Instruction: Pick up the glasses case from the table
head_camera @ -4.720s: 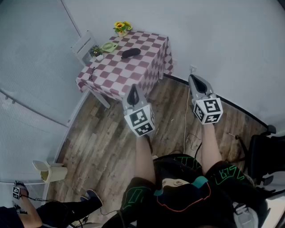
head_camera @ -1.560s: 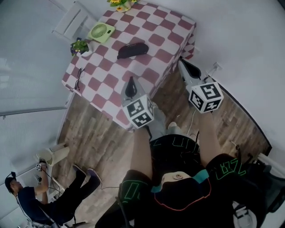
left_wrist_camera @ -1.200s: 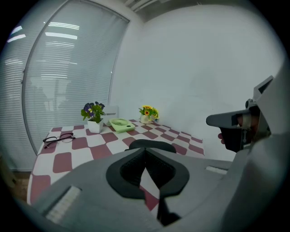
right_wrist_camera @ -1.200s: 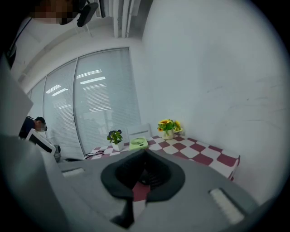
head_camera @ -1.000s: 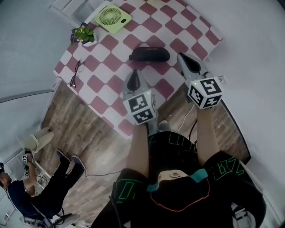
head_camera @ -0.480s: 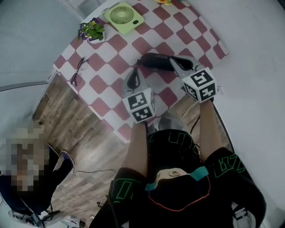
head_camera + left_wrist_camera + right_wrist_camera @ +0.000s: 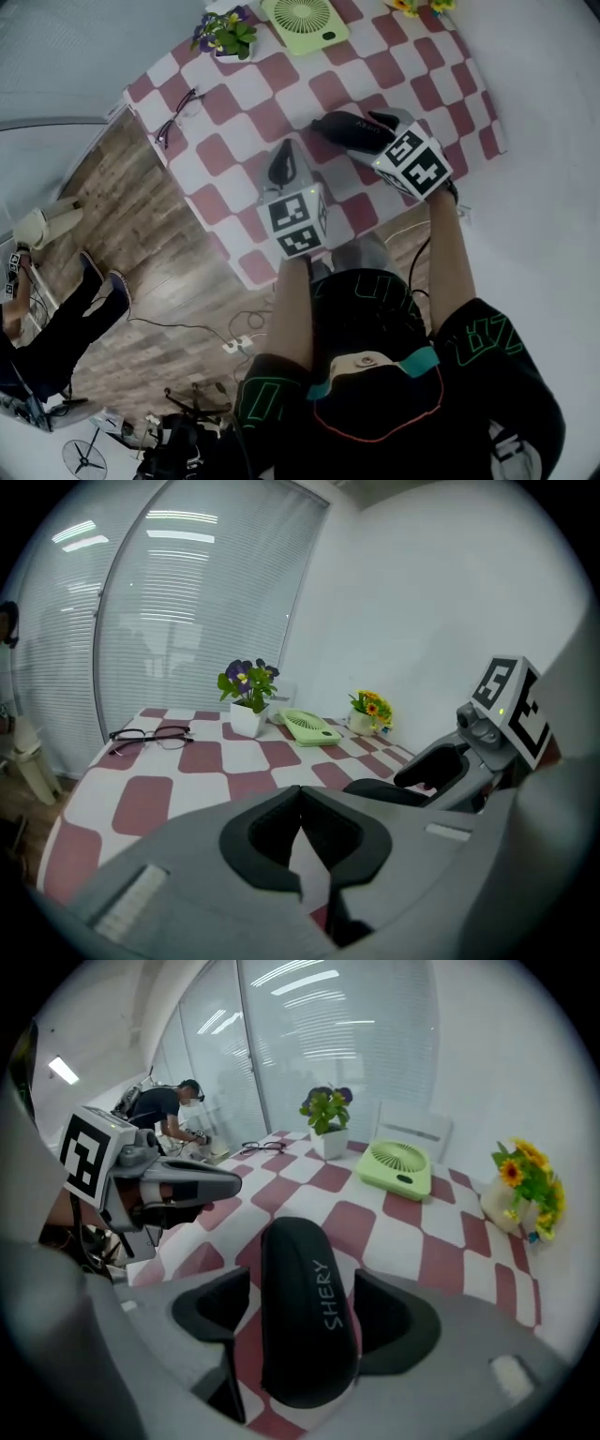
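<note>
The black glasses case lies on the red-and-white checked table, toward its right side. My right gripper is tilted steeply down over it, its jaws opening. In the right gripper view the case lies lengthwise between the two jaws of that gripper, with a small gap on each side. My left gripper hovers over the table left of the case, its jaws closed together on nothing. The left gripper view shows the case beneath the right gripper.
A green fan, a white pot of purple flowers and yellow flowers stand along the far side. Spectacles lie at the left edge. The near table edge runs just before my legs. A seated person is at the lower left.
I have come up to the table. My right gripper dropped and rolled over the case, and its jaws opened around it. My left gripper edged forward over the table.
</note>
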The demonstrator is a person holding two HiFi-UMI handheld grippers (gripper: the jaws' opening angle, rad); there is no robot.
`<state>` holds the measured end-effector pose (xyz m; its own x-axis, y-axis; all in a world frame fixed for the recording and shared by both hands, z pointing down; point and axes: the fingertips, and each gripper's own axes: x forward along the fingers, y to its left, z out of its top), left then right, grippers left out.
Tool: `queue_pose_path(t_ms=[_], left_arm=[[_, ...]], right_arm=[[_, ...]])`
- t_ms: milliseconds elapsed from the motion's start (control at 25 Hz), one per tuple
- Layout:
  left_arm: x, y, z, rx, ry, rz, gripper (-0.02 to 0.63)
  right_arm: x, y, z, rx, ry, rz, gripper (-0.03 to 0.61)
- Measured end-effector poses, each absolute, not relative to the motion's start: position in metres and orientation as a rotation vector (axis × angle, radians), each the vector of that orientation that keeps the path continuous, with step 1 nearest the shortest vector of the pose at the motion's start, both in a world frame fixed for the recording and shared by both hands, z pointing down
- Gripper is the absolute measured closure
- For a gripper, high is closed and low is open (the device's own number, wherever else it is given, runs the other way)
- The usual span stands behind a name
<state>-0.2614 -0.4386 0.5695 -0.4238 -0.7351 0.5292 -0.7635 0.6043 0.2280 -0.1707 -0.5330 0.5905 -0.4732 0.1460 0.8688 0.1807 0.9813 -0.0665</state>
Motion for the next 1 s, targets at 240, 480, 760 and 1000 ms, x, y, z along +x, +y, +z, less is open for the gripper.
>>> queue_pose_path(t_ms=[240,480,760,1000], left_arm=[[-0.246,-0.455,0.568,1.142,-2.272,0.081,0.604],[-0.247,-0.451,0.569,1.016,-2.331,0.051,0.604],[-0.261,-0.433,0.551,0.861,-2.452,0.017,0.604],[-0.276,-0.438,0.513,0.825,-2.576,-0.005,0.604]], right_arm=[[-0.172,-0.529,0.615,-0.363,-1.965,-0.074,0.218],[-0.171,-0.517,0.635,-0.457,-1.895,-0.113,0.215],[-0.189,-0.527,0.615,-0.449,-2.012,-0.126,0.219],[-0.221,-0.544,0.562,-0.391,-2.258,-0.067,0.219]])
